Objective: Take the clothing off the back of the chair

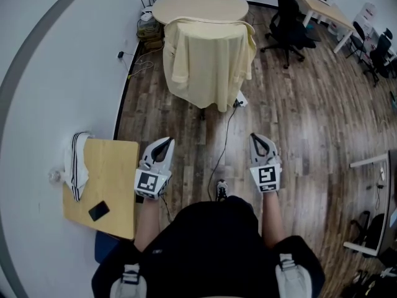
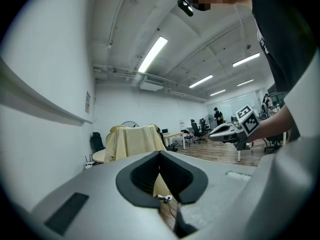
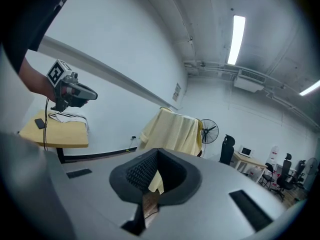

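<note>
Facing the shirt (image 1: pixel 208 61) from well back, I hold both claws shut and empty, left claw (image 1: pixel 166 143) and right claw (image 1: pixel 257 139) side by side over the near floor. The pale yellow shirt hangs over the chair back, which it hides, at the far middle of the room, just in front of a round table (image 1: pixel 200 2). I judge it light, soft and limp, apt to slide and bunch. So I would pinch it at the two top corners, where it folds over the backrest, and lift before pulling it near. My head view shows how wide it spreads and a cable (image 1: pixel 224 143) on the floor between us. Only my right claw's view shows a fan (image 3: pixel 210 130) beyond it.
</note>
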Motion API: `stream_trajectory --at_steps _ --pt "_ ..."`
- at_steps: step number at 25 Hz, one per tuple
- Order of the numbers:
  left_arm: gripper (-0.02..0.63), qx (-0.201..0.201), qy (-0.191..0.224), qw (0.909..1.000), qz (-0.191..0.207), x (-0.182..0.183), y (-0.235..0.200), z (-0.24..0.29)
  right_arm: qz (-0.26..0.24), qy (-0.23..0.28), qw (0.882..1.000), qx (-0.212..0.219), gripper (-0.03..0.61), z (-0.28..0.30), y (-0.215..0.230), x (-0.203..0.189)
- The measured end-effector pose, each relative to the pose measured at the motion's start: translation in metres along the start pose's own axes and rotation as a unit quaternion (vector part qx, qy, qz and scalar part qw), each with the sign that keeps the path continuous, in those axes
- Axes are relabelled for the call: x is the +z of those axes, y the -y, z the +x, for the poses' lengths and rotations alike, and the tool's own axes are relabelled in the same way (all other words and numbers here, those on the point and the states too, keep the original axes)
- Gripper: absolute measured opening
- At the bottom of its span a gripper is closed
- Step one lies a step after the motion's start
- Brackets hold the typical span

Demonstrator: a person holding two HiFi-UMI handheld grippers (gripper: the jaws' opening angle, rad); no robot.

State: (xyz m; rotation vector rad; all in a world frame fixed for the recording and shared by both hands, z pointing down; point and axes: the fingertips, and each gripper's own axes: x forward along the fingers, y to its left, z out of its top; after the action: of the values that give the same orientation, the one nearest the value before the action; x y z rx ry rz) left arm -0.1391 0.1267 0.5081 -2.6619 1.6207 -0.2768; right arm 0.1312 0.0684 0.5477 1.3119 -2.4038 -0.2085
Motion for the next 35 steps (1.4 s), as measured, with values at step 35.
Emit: stream_trajectory --at_steps 35 --pt "0.000 0.094 -0.049 0.9943 0.011 0.012 0.020 0.074 -0.014 0.023 0.994 0.110 -0.006 0.087 0.081 -0.030"
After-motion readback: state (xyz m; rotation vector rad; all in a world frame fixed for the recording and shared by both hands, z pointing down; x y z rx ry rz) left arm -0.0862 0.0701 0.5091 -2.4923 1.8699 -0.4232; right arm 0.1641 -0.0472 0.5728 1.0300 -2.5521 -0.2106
